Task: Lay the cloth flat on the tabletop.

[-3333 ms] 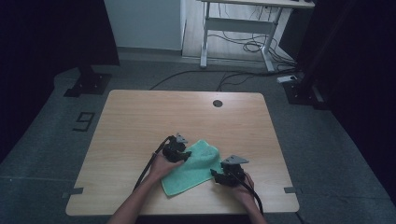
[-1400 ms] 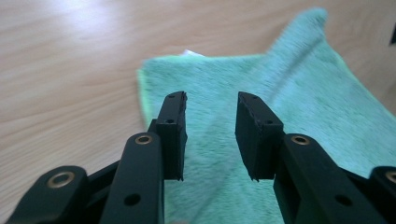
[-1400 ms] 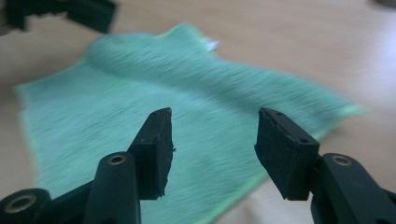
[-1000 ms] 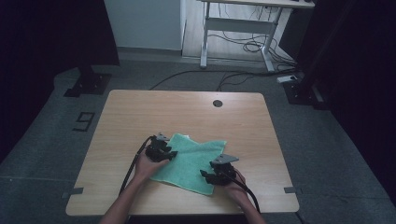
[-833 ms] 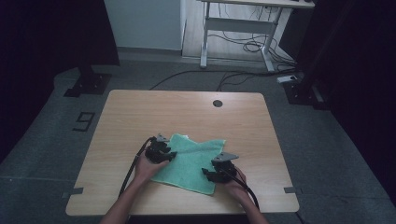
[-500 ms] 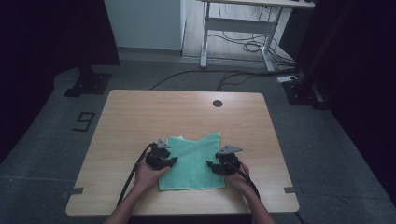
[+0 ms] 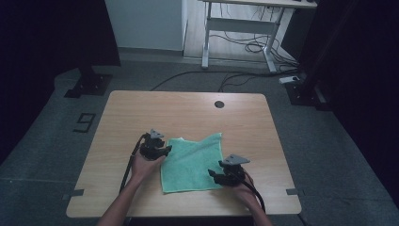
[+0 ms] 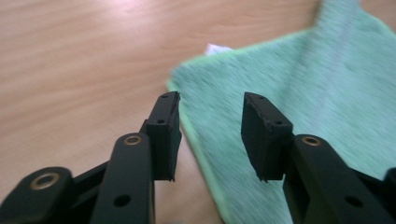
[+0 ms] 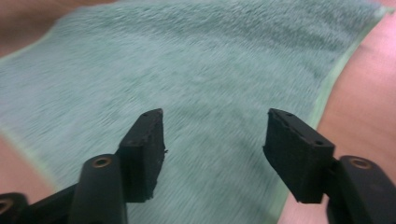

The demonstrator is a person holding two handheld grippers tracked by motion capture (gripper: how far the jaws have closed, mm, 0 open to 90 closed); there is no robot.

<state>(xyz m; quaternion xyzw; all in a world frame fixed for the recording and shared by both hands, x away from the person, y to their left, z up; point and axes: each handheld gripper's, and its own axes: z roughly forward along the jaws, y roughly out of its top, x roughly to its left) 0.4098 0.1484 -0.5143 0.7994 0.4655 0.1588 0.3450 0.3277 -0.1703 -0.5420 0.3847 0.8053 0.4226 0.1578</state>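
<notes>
Green towel (image 7: 193, 163) spread flat on the wooden table (image 7: 141, 113).
Both grippers have let go since earlier: left gripper (image 8: 212, 135) gapes at its left edge, right gripper (image 9: 215, 154) released over its near right corner.

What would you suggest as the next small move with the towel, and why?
Probably lower and close the left gripper on the towel edge beneath it: both grippers' jaws stand open, the towel lies flat on the table, and the right gripper hovers over its other side.

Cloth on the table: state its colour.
The cloth is plain mint green with a paler green hem, clearest in the right gripper view.
</notes>
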